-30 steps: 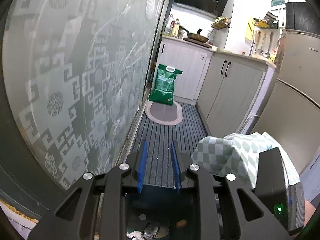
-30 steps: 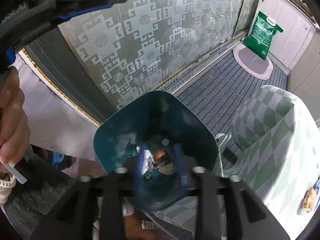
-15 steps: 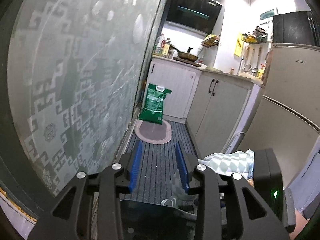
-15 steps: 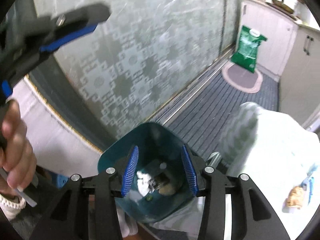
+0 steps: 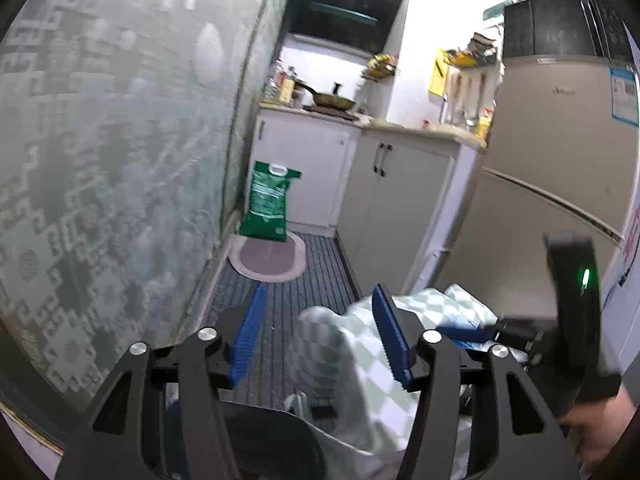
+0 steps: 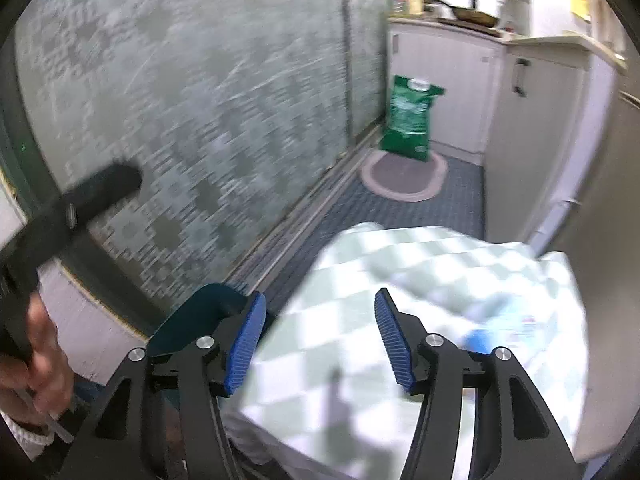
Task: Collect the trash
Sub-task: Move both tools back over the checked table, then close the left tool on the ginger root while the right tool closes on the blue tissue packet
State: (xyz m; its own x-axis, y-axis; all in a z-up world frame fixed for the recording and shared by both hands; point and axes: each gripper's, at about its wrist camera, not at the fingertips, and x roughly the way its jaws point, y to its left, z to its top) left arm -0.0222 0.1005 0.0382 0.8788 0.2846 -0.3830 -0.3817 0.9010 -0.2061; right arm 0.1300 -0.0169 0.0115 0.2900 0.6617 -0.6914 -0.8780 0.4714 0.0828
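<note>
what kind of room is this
A narrow home kitchen, most likely: a frying pan sits on the counter under a black range hood, white cabinets line the floor, and a fridge stands on the right.

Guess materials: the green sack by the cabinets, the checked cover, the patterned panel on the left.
Green sack: looks like glossy woven plastic or film, printed, standing stiffly upright. Green-and-white checked cover: soft cloth or thin vinyl; it drapes in folds, but blur hides the weave. Patterned sliding panel: frosted etched glass, probably, given the translucent grey sheen and pale reflections.
</note>
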